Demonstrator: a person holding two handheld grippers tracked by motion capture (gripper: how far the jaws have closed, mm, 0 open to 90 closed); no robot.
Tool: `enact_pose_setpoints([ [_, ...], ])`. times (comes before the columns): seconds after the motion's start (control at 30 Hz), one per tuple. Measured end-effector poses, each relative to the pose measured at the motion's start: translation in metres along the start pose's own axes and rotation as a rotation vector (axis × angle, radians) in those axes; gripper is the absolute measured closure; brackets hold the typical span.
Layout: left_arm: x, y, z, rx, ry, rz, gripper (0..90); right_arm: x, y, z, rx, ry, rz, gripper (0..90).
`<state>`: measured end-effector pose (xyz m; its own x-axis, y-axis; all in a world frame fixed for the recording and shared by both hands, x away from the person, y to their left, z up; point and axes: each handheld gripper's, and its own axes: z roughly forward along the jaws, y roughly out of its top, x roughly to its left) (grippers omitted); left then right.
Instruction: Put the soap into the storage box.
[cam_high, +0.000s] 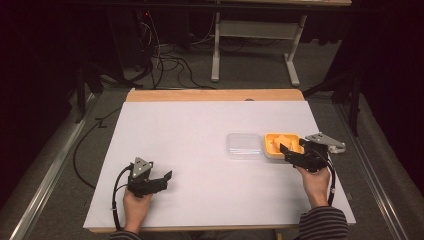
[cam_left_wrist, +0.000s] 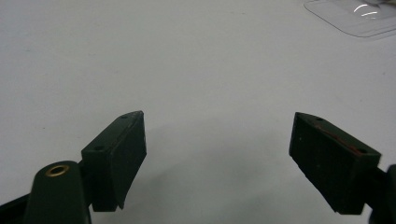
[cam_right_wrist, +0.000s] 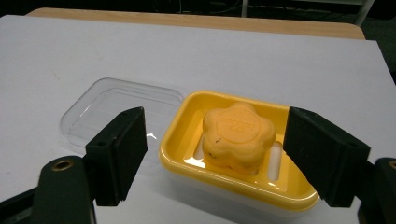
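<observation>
The right gripper, fingers released, brackets the soap in the yellow dish, directly ahead; the left gripper, released, rests well apart on the bench

We see a lab or test room: a white-topped table on grey carpet, loose cables on the floor, dark curtains around, a bare desk frame behind.

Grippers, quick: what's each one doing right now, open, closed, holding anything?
Left gripper: open, nothing between its jaws, over bare table.
Right gripper: open, holding nothing, jaws on either side of the yellow soap dish.
</observation>
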<state>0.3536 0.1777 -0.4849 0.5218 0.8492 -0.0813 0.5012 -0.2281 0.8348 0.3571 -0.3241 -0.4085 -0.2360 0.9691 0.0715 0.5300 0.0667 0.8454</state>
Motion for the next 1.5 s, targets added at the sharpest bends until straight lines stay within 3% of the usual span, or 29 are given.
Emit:
enact_pose_setpoints([
  [0.83,0.000,0.000,0.000,0.001,0.002,0.000,19.4,0.010,-0.013,-0.015,-0.030,0.024,-0.013,22.9],
  [1.5,0.000,0.000,0.000,-0.001,0.001,0.002,19.4,0.024,-0.021,-0.021,-0.038,0.069,-0.021,23.2],
])
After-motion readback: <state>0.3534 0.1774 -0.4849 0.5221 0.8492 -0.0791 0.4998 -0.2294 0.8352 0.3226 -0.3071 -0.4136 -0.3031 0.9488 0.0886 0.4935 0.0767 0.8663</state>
